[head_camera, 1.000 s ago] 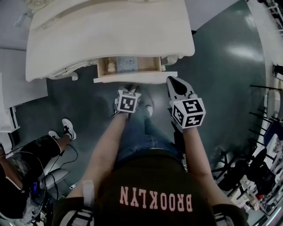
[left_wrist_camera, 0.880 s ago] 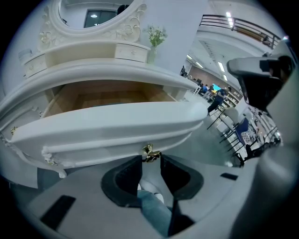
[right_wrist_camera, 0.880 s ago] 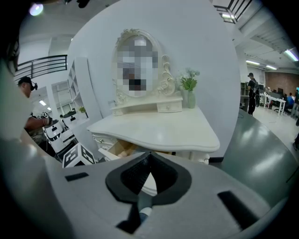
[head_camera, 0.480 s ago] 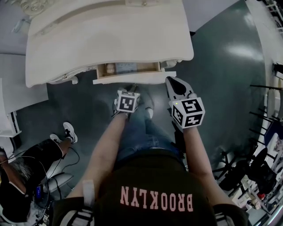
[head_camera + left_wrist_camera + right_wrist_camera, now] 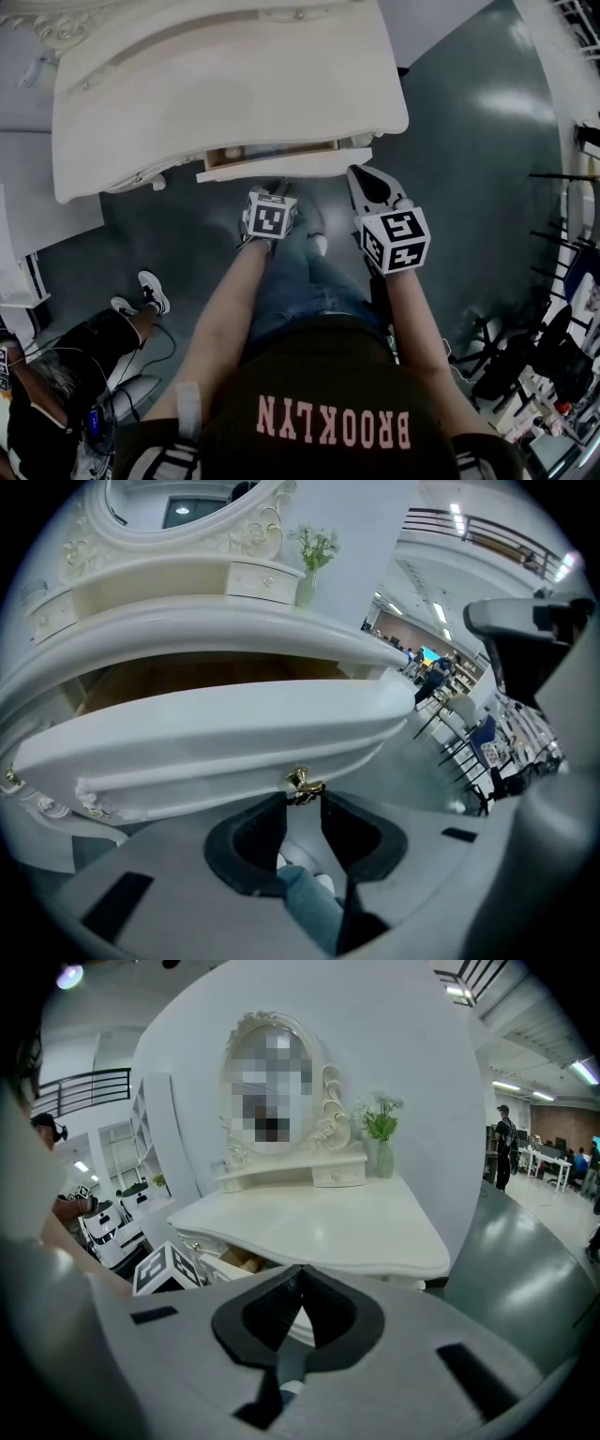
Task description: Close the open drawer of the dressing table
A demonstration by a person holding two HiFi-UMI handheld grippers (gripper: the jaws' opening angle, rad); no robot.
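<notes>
The drawer sticks out slightly from under the front edge of the worktop, with only a sliver of its inside showing. The left tongs, having just narrowed a little, pinch the brass knob on the drawer front. The right tongs are closed on nothing, near the worktop's front right corner.

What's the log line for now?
left gripper: jaws just closed on gold knob | drawer: slightly open | right gripper: shut, empty
</notes>
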